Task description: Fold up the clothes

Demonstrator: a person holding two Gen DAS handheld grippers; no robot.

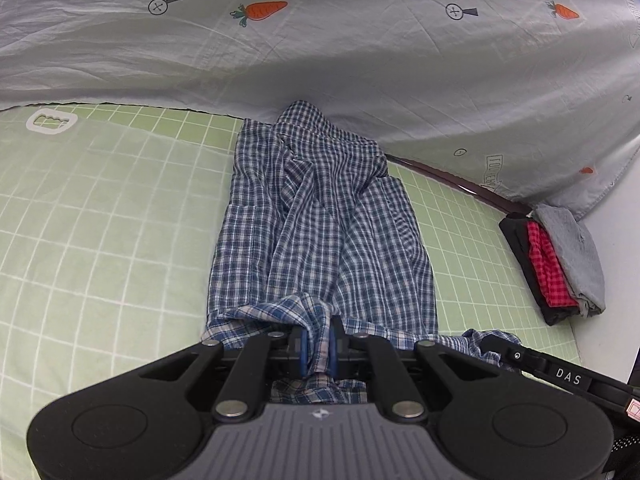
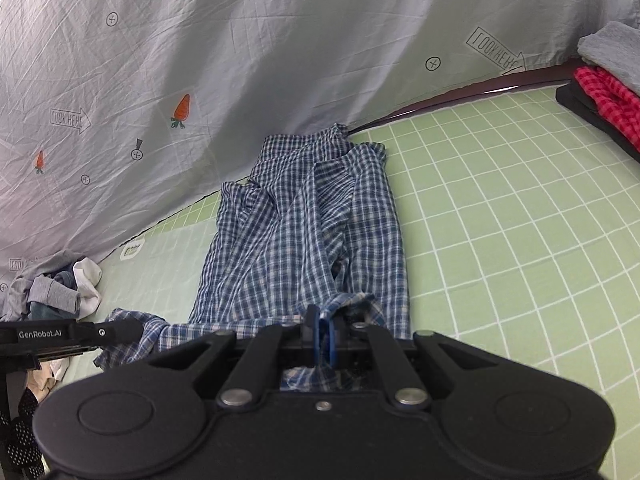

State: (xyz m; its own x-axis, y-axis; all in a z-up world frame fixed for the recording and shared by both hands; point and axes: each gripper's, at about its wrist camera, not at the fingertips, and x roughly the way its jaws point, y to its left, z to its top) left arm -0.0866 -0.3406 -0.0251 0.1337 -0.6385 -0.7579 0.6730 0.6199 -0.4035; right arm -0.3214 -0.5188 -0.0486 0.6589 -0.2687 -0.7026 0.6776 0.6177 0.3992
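A blue and white plaid shirt [image 1: 320, 232] lies lengthwise on the green checked sheet [image 1: 104, 216], its collar end against the hanging cloth at the back. My left gripper [image 1: 319, 344] is shut on the shirt's near hem, fabric bunched between its blue pads. In the right wrist view the same shirt [image 2: 304, 240] stretches away, and my right gripper [image 2: 321, 338] is shut on the hem's other corner. The right gripper's black arm [image 1: 560, 376] shows at the lower right of the left wrist view. At the left edge of the right wrist view, the left gripper's arm [image 2: 68, 334] reaches in.
A grey cloth with carrot prints [image 1: 320, 40] hangs behind the bed. A folded stack, black, red plaid and grey [image 1: 560, 260], sits at the right edge. A heap of unfolded clothes [image 2: 56, 288] lies at the left. Green sheet [image 2: 520, 220] spreads to the right of the shirt.
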